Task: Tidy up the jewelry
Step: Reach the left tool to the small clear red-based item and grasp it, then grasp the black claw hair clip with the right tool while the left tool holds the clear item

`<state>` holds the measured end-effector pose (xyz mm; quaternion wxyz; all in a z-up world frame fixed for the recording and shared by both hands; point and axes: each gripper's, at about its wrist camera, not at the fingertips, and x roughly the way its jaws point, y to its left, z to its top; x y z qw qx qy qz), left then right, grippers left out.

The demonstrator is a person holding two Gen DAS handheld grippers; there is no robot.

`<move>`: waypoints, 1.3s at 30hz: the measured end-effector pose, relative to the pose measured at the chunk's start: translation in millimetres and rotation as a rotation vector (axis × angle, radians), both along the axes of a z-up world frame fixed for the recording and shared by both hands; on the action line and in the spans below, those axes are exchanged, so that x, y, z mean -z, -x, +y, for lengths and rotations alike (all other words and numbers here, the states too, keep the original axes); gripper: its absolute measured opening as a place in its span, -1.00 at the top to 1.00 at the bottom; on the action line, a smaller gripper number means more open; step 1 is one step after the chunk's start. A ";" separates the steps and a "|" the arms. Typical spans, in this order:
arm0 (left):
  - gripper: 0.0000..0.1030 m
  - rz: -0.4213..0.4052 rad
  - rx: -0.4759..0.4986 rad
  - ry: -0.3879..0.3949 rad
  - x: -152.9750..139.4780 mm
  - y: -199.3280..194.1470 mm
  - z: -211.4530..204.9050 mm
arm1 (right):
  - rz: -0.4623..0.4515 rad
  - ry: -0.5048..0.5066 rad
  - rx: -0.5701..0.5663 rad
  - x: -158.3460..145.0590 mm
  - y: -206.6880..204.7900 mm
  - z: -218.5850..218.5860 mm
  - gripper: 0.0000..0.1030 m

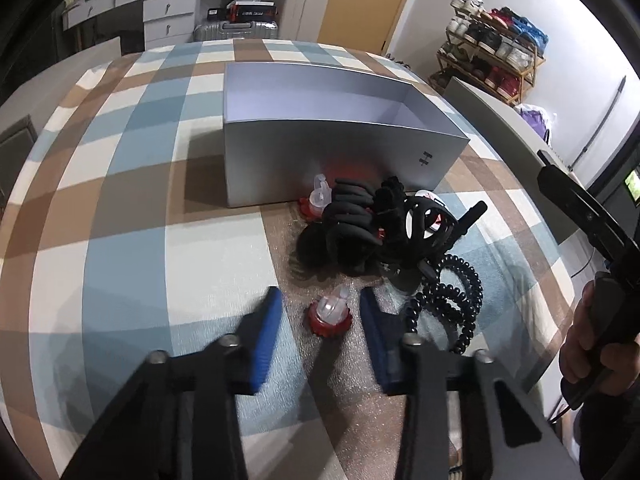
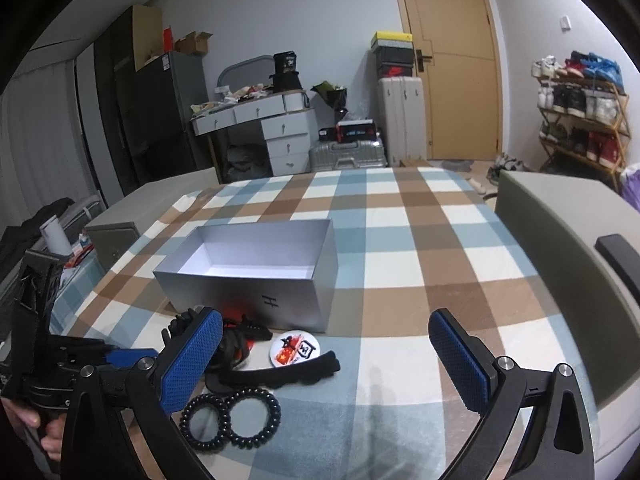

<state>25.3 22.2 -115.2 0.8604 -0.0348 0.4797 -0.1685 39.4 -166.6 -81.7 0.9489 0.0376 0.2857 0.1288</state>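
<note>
We are straddling the red clip with the left tongs, pads not yet touching, in front of the silver box. The right tongs are hanging wide open, empty.

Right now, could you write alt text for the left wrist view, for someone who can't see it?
The left gripper, with blue pads, straddles a small red and clear hair clip on a plaid cloth, its pads not touching it. Beyond lie a pile of black hair clips and black spiral hair ties, before an open silver box.
</note>
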 end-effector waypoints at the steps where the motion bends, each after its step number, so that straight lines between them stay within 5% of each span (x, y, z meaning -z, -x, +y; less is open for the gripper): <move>1: 0.69 0.005 0.008 0.000 0.4 0.3 -0.7 | 0.004 -0.002 -0.005 0.7 -0.4 0.6 -1.00; 18: 0.74 -0.063 -0.066 0.032 -17.4 0.5 31.5 | 0.150 -0.116 -0.296 17.5 -13.9 46.5 -0.99; 23: 0.74 -0.091 -0.087 0.052 -24.6 -1.3 40.8 | 0.222 -0.100 -0.339 31.1 -26.7 60.9 -0.66; 28: 0.74 -0.103 -0.099 0.059 -27.6 -7.3 46.9 | 0.239 -0.072 -0.354 36.2 -30.6 67.7 -0.59; 32: 0.73 -0.109 -0.105 0.068 -27.8 -9.4 49.9 | 0.274 -0.093 -0.368 40.9 -35.2 66.3 -0.18; 34: 0.73 -0.111 -0.112 0.071 -29.9 -8.5 51.3 | 0.287 -0.119 -0.369 42.7 -37.0 63.1 -0.16; 35: 0.73 -0.110 -0.114 0.070 -29.3 -9.9 51.8 | 0.287 -0.128 -0.366 43.0 -37.3 61.3 0.03; 39: 0.73 -0.105 -0.122 0.072 -30.0 -12.7 53.7 | 0.292 -0.162 -0.361 44.3 -37.5 56.5 0.06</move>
